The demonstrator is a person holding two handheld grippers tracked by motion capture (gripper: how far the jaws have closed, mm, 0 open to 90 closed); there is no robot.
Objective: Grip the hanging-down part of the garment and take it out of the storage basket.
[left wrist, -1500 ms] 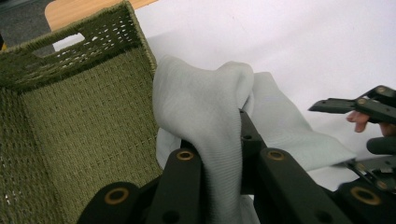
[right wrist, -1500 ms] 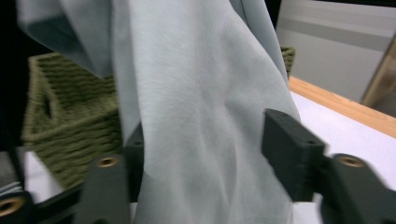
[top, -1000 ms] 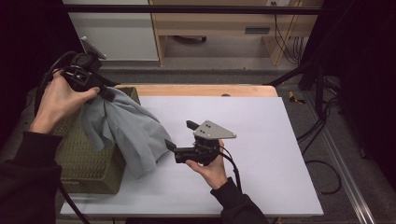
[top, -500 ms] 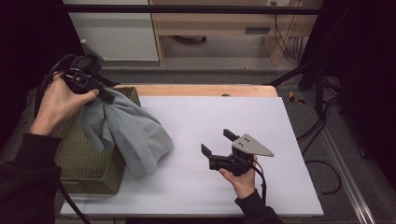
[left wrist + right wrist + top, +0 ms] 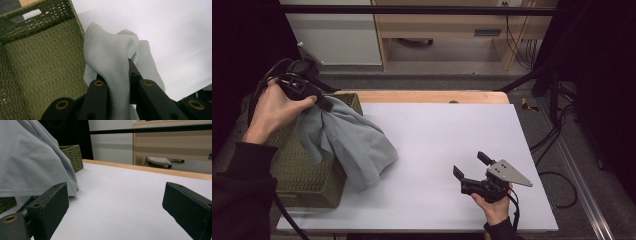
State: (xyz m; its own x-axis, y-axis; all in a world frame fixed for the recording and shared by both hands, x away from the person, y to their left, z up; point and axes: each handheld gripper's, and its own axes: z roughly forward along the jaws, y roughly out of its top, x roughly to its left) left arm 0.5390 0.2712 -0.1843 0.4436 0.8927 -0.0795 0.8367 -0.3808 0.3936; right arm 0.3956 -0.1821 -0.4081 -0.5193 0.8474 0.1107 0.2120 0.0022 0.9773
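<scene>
White table top (image 5: 452, 135), wooden far edge; grey floor (image 5: 437, 80); wooden desk (image 5: 447, 25) behind; cables (image 5: 557, 145) right.

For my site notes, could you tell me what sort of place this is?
Probably a lab or workshop recording bench: a white table framed by black curtains, loose cables on the floor, and a wooden workbench behind.

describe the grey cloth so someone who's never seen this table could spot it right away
Start at the white table and go to its left edge, where an olive-green woven basket sits. Draped over the basket's right rim and spilling onto the tabletop is the soft pale grey cloth, pinched at its top by the left gripper: the one limp, smooth thing there.
</scene>
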